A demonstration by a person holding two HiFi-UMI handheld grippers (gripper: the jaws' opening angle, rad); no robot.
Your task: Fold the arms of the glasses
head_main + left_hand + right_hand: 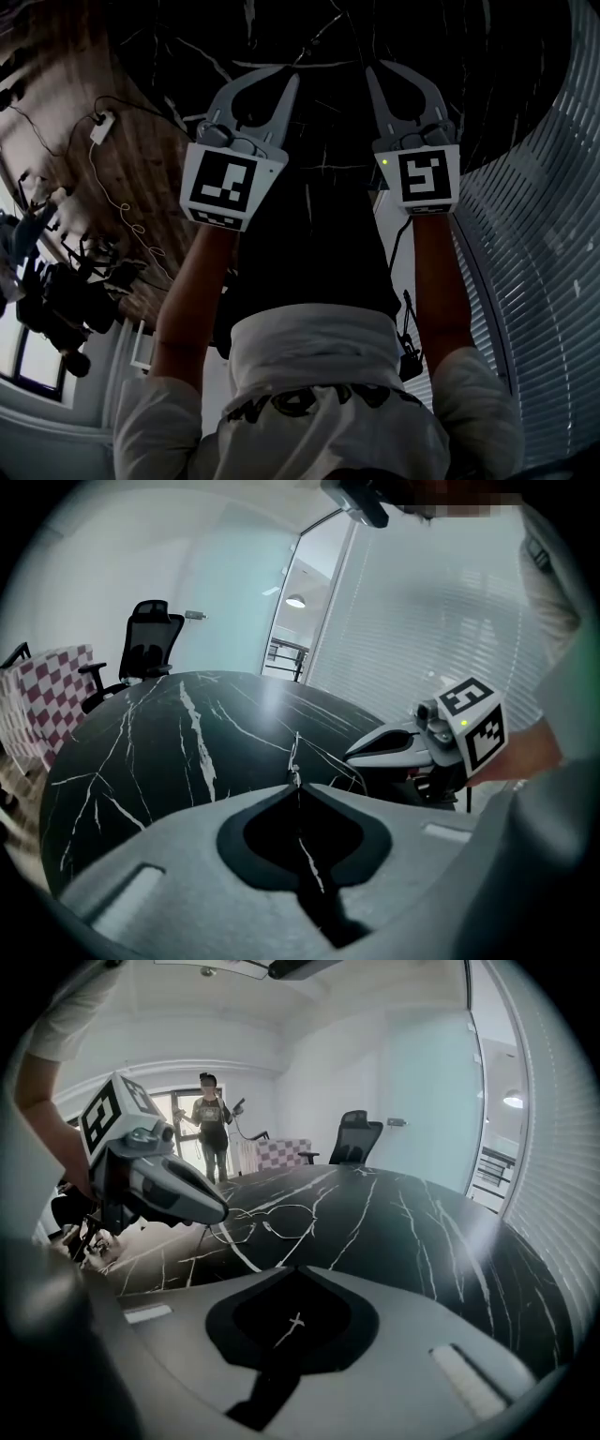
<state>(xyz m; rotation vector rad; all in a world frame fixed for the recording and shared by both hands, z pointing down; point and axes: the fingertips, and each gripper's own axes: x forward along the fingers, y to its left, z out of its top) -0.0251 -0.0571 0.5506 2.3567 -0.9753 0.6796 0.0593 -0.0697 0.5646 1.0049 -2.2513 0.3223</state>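
Two grippers are in view, the left gripper (pixel 295 784) and the right gripper (pixel 295 1267), and each carries one marker cube, so two cubes: one on the left (pixel 223 185) and one on the right (pixel 429 178). Two bare forearms hold them, left (pixel 192 281) and right (pixel 439 281). There is one table (pixel 141 752) and one pair of glasses (pixel 272 1221) with two lenses. Around the room stand one office chair (pixel 150 639), one checked seat (pixel 47 705) and one standing person (pixel 211 1124). One lamp (pixel 296 602) is lit, and one plug block (pixel 101 127) lies on the floor.
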